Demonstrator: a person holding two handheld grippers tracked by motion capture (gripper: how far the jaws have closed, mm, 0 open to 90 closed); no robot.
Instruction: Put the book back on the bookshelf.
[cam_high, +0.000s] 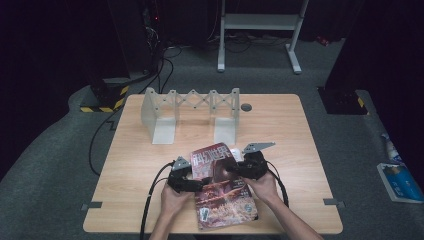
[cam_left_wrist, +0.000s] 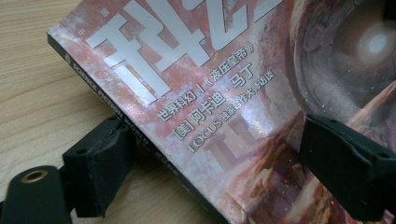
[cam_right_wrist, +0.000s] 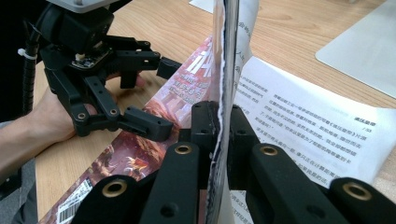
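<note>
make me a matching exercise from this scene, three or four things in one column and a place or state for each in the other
Things:
1. red glossy magazine
2. right gripper
3. left gripper
4. white folding metal rack

Places or states:
A. stands at the table's far side
B. fingers pinched on a lifted page edge
C. lies flat at the table's near edge
D. fingers apart, straddling the spine edge

Pairs: 1-C, 2-B, 3-D, 4-A

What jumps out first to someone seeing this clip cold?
A red magazine lies at the near edge of the table, with both grippers on it. The right gripper is shut on the upturned edge of a few pages, baring a printed page, while the left gripper straddles the spine, jaws open. Behind stands a grey rack.
</note>
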